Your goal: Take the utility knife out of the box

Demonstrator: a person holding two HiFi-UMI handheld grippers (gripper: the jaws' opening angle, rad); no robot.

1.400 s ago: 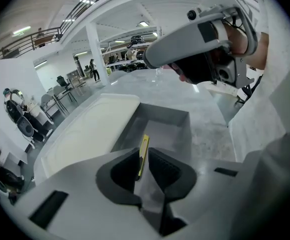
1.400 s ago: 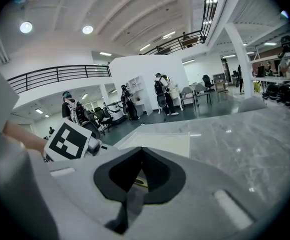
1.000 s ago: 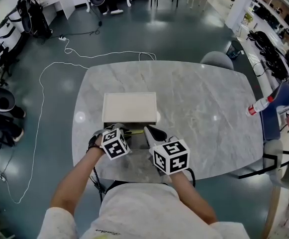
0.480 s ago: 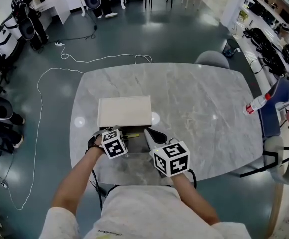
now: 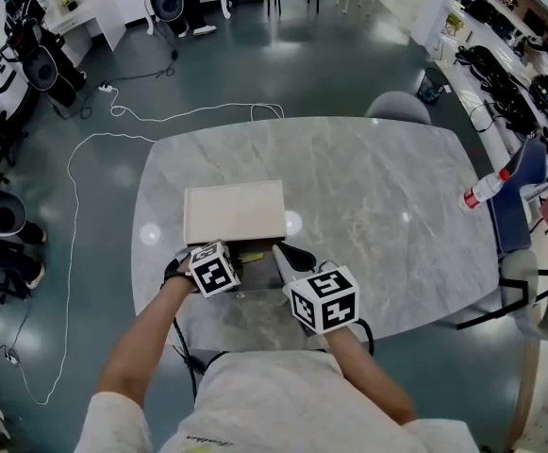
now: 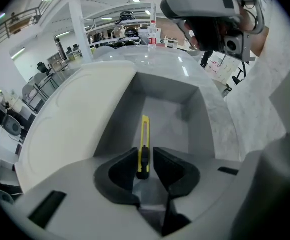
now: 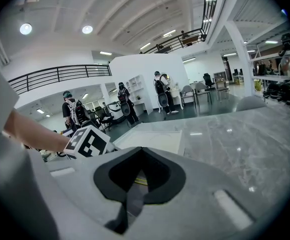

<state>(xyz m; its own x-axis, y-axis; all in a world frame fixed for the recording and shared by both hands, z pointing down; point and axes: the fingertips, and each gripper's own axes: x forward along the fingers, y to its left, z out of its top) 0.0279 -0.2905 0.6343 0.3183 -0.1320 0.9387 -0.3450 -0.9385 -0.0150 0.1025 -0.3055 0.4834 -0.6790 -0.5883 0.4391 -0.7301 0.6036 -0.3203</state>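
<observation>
A yellow utility knife [image 6: 144, 134] lies lengthwise on the floor of the open grey box [image 6: 117, 119]. The box's white lid [image 5: 234, 211] is folded back on the far side. My left gripper [image 6: 145, 151] points steeply down into the box. Its jaws are closing around the knife's near end, with a thin gap still showing beside the right pad. My right gripper [image 5: 280, 249] rests at the box's right wall, jaws together, and I make out nothing between them. In the right gripper view the knife [image 7: 140, 181] glints below those jaws [image 7: 142, 151].
The box stands near the front edge of a grey marble table [image 5: 377, 206]. A red-capped bottle [image 5: 486, 189] lies at the table's right edge and a chair [image 5: 401, 107] stands at the far side. A white cable [image 5: 75, 206] trails over the floor on the left.
The left gripper has tipped slightly steeper over the box, staying in the same spot. The right gripper has not moved. The head camera has shifted a little.
</observation>
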